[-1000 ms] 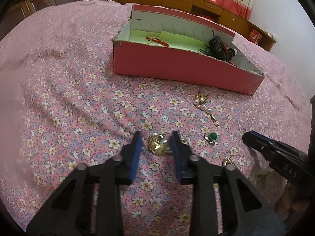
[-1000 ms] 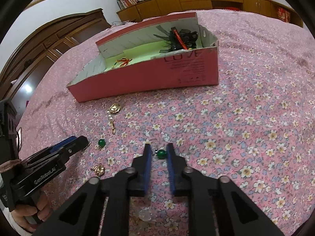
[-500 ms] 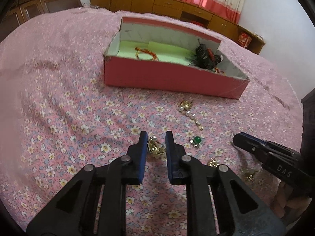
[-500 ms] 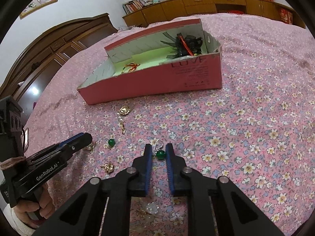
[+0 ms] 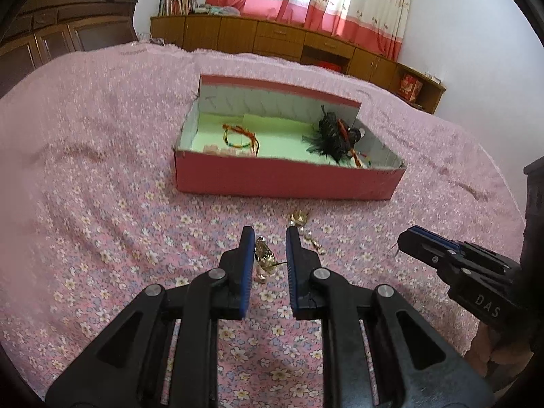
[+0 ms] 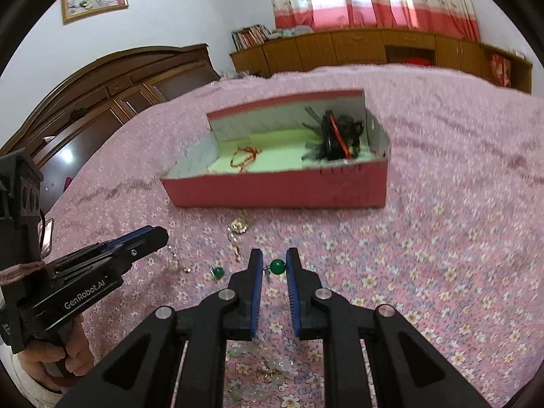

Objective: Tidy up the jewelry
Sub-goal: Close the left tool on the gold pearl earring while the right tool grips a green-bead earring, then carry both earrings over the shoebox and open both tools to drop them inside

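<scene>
My left gripper (image 5: 270, 238) is shut on a gold earring with pearls (image 5: 264, 259), lifted above the flowered bedspread. My right gripper (image 6: 274, 260) is shut on a green bead earring (image 6: 277, 266), also lifted. Both face the open pink box (image 5: 285, 178), also in the right wrist view (image 6: 282, 188), which holds a red-and-gold bracelet (image 5: 239, 136) and a black hair piece (image 5: 335, 136). On the bedspread lie a gold pearl earring (image 6: 238, 234) and a second green bead earring (image 6: 217, 272).
The bed is covered by a pink flowered spread (image 5: 102, 238). Clear and gold pieces (image 6: 268, 370) lie under my right gripper. A dark wooden wardrobe (image 6: 112, 102) stands at the left and low wooden cabinets (image 5: 289, 40) along the far wall.
Both grippers have risen from the bedspread with their earrings and tilted up toward the box. The left gripper closed on the gold earring during this second.
</scene>
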A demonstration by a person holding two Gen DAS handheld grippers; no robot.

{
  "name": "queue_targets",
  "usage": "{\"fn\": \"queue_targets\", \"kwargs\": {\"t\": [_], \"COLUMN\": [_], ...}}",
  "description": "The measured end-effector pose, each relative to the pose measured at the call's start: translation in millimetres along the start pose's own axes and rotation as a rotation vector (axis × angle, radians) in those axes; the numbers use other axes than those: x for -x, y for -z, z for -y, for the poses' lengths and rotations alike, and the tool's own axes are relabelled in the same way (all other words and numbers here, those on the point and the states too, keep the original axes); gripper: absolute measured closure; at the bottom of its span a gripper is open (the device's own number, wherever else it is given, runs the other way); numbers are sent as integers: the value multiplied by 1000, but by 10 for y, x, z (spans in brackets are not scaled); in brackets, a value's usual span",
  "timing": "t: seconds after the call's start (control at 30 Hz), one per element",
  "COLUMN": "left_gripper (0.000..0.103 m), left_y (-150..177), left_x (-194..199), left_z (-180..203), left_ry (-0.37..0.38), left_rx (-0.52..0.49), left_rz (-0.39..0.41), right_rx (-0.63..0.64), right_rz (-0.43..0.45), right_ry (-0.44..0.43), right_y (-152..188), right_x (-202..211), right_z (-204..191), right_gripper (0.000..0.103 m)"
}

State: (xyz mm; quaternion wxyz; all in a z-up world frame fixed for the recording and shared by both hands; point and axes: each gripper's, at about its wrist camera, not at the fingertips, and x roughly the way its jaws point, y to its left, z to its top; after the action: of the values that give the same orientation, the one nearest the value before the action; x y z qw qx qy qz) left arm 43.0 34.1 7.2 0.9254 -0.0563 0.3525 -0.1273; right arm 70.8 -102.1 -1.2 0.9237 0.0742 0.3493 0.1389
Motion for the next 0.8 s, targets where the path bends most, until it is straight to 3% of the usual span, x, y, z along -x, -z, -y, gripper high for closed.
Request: {"fn": "queue_targets", "kwargs": {"t": [0.8], "left_gripper": [93], "left_y": [-383], "left_x": [138], "left_z": [122], "left_ry": [-24], "left_rx": [-48], "left_rz": [186], "right_rx": [86], "right_rz": [184], "right_ry": [32], "right_y": [-341], "right_x": [191], "right_z": [-135], "right_gripper": [87]}}
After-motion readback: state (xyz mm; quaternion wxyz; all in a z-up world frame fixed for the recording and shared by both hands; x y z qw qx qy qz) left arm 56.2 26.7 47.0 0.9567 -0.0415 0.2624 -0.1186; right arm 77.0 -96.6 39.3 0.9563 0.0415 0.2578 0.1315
